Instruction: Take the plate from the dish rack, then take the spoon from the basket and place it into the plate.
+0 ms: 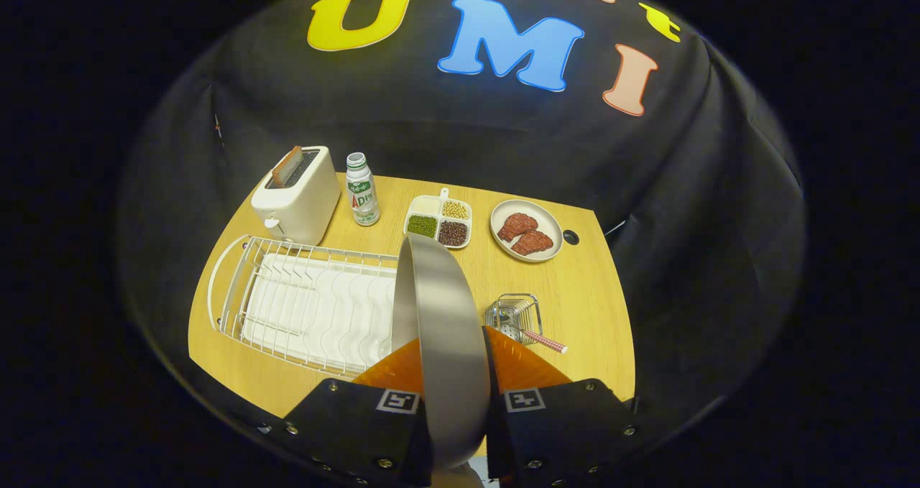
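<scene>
The gripper (454, 362) is clamped on the metal plate (440, 330), which stands on edge between its two fingers, lifted above the wooden table (589, 308). The white dish rack (302, 305) lies to the left. Just right of the plate, the small wire basket (514, 314) holds the spoon (544, 341), its bowl hard to make out. Farther off stand a toaster (298, 195), a bottle (361, 190), a divided dish (439, 222) and a plate of meat (526, 230).

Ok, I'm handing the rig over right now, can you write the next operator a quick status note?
Gripper: shut on the plate, held on edge between the fingers, above the table.
Dish rack: beside the fingers, no dishes in it.
Spoon: in the wire basket, handle sticking out.
Done: plate taken from the rack.
Left: set the plate down, fetch the spoon, place it in the plate.
</scene>
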`<state>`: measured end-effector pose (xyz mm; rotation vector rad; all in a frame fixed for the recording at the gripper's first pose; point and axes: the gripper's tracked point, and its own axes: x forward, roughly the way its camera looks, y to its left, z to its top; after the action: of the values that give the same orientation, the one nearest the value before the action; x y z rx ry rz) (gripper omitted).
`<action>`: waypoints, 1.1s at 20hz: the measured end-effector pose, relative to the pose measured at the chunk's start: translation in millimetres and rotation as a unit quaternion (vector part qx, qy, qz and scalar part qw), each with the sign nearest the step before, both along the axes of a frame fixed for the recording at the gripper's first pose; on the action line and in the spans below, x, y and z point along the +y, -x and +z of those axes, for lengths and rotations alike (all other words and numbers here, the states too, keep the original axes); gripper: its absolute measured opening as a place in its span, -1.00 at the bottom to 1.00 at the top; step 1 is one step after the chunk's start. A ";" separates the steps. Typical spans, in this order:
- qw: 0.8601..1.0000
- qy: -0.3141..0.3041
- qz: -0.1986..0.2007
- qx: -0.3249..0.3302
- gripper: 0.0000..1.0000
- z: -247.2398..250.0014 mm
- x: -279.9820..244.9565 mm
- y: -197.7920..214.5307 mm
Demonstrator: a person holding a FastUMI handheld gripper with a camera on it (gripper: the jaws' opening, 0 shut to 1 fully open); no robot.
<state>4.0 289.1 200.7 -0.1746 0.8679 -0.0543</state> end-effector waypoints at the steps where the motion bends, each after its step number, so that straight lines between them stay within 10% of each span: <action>1: 1.000 -0.004 -0.001 0.000 -0.43 1.7 -8.5 6.7; 22: 0.986 -0.131 0.006 0.106 -0.43 -138.4 -99.2 103.2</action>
<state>-99.3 189.9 62.3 0.0618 1.0774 0.0918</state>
